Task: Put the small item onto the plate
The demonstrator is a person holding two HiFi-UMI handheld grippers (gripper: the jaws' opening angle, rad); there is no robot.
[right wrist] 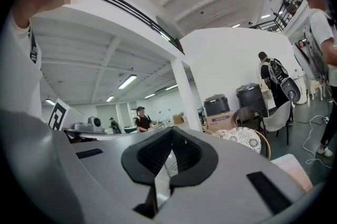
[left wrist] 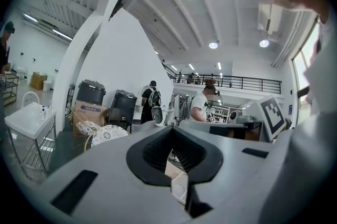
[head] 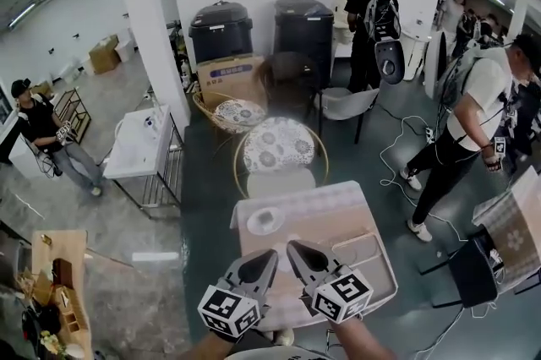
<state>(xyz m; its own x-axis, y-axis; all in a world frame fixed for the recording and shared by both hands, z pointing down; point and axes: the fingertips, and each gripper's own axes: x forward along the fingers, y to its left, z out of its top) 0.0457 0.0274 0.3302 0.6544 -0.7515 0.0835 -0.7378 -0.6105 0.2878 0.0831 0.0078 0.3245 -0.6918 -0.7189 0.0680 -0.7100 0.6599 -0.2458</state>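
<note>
A small white plate [head: 265,220] lies at the near-left of a table with a pink cloth [head: 317,202]. No small item can be made out on the table in any view. Both grippers hang side by side above the table's near edge, tips pointing away from me. In the head view, the left gripper [head: 270,253] is just right of and nearer than the plate, and the right gripper [head: 293,247] is beside it. The left gripper [left wrist: 172,130] has its jaws together with nothing between them. So does the right gripper [right wrist: 171,131].
A shallow beige tray [head: 362,252] sits on the table's right side. Beyond the table are a patterned round chair [head: 279,145], a grey chair [head: 348,103], two black bins [head: 221,29] and a white pillar [head: 148,20]. People stand at the right [head: 473,113] and left [head: 42,130]. Cables [head: 397,149] lie on the floor.
</note>
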